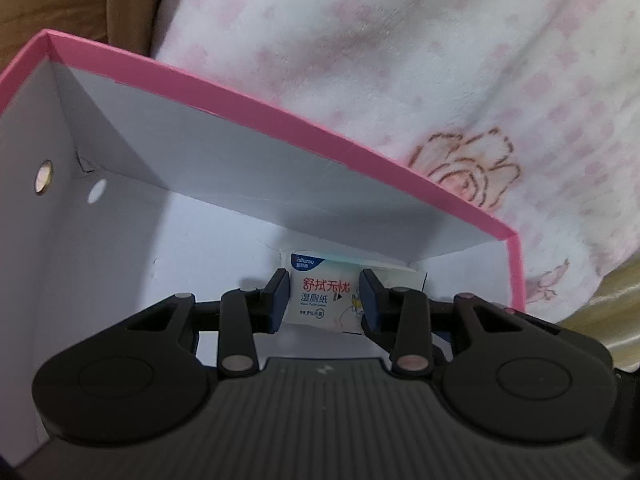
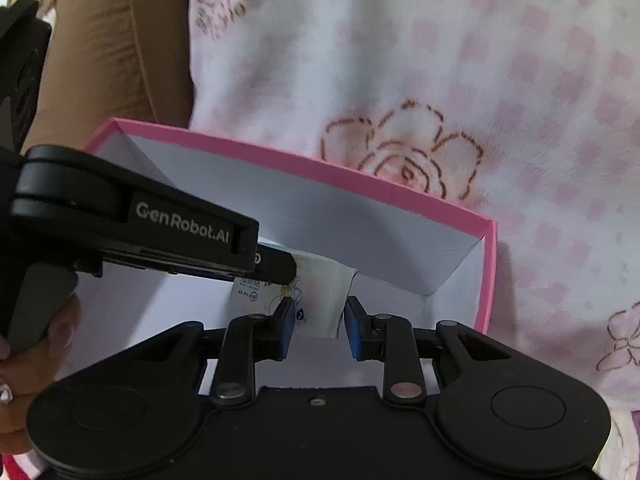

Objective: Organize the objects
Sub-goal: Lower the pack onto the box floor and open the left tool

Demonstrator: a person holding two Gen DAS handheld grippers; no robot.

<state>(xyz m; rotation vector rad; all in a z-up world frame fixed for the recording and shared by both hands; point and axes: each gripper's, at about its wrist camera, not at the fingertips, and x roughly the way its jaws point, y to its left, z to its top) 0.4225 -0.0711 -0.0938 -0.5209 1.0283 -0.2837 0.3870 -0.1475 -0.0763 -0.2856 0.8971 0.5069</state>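
Note:
A white wet-wipes pack [image 1: 316, 304] with red and blue print is held low inside a pink-rimmed white box [image 1: 280, 120], close to its far wall. My left gripper [image 1: 324, 277] is shut on the printed part of the pack, blue pads pressing on both sides. In the right wrist view my right gripper [image 2: 320, 306] is shut on the plain white end of the same pack [image 2: 326, 292]. The left gripper [image 2: 280, 270] reaches in from the left, its finger lying across the pack's print. Whether the pack touches the box floor [image 2: 140, 308] is hidden.
The box [image 2: 320, 168] sits on a white blanket with pink checks and rose outlines [image 2: 440, 80]. A brown cushion [image 2: 120, 60] lies beyond the box's far left corner. A person's hand [image 2: 24, 360] holds the left gripper's handle. The box's left wall has a metal-ringed hole [image 1: 43, 176].

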